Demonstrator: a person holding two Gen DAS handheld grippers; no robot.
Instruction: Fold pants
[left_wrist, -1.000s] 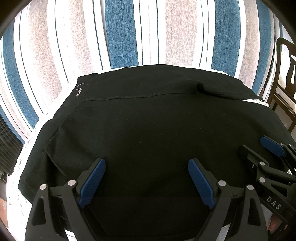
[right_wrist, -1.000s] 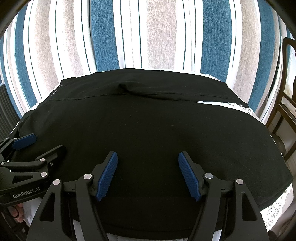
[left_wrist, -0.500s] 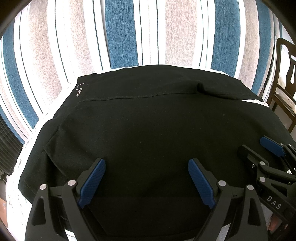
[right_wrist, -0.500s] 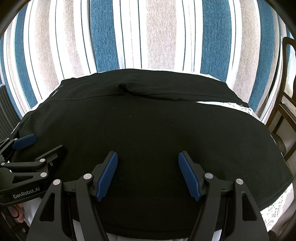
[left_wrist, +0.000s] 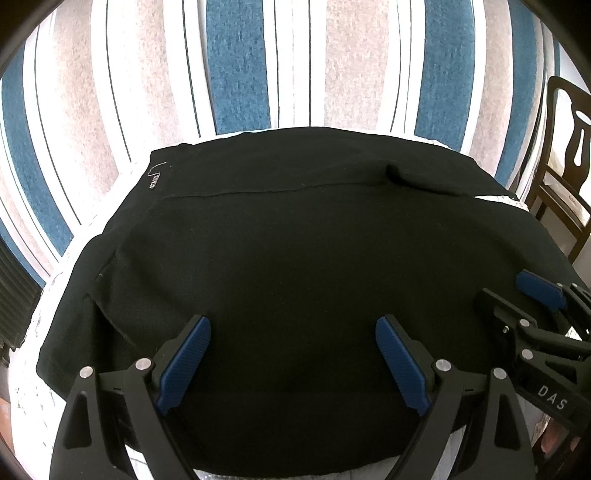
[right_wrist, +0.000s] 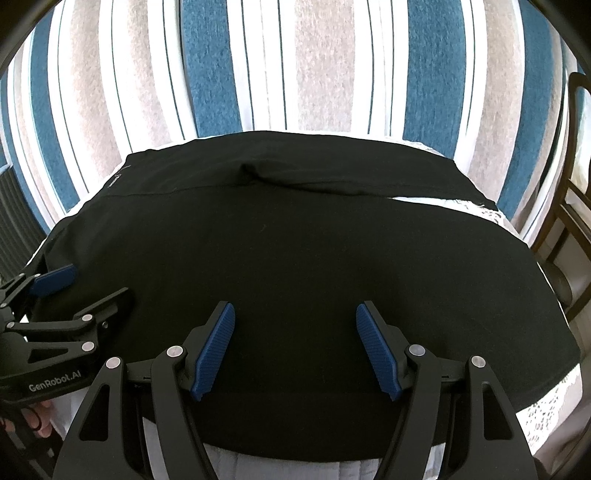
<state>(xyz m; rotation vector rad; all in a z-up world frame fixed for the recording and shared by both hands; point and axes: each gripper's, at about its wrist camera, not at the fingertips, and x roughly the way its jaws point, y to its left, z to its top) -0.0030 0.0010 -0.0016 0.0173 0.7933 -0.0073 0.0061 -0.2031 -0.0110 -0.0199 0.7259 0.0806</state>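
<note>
Black pants (left_wrist: 295, 258) (right_wrist: 295, 254) lie spread flat over a table, with a small label (left_wrist: 153, 181) at the far left corner and a raised fold (left_wrist: 406, 173) along the far edge. My left gripper (left_wrist: 293, 325) hovers open over the near part of the cloth, nothing between its blue pads. My right gripper (right_wrist: 295, 308) stands open in the same way, a little to the right. Each gripper shows in the other's view: the right gripper (left_wrist: 513, 295) at the right edge, the left gripper (right_wrist: 85, 291) at the left edge, both open over the pants.
A white lace tablecloth (left_wrist: 22, 398) (right_wrist: 546, 406) shows around the pants. A blue, beige and white striped fabric (left_wrist: 236, 66) fills the background. A dark wooden chair (left_wrist: 565, 147) (right_wrist: 576, 229) stands at the right. A dark slatted object (left_wrist: 14, 280) is at the left.
</note>
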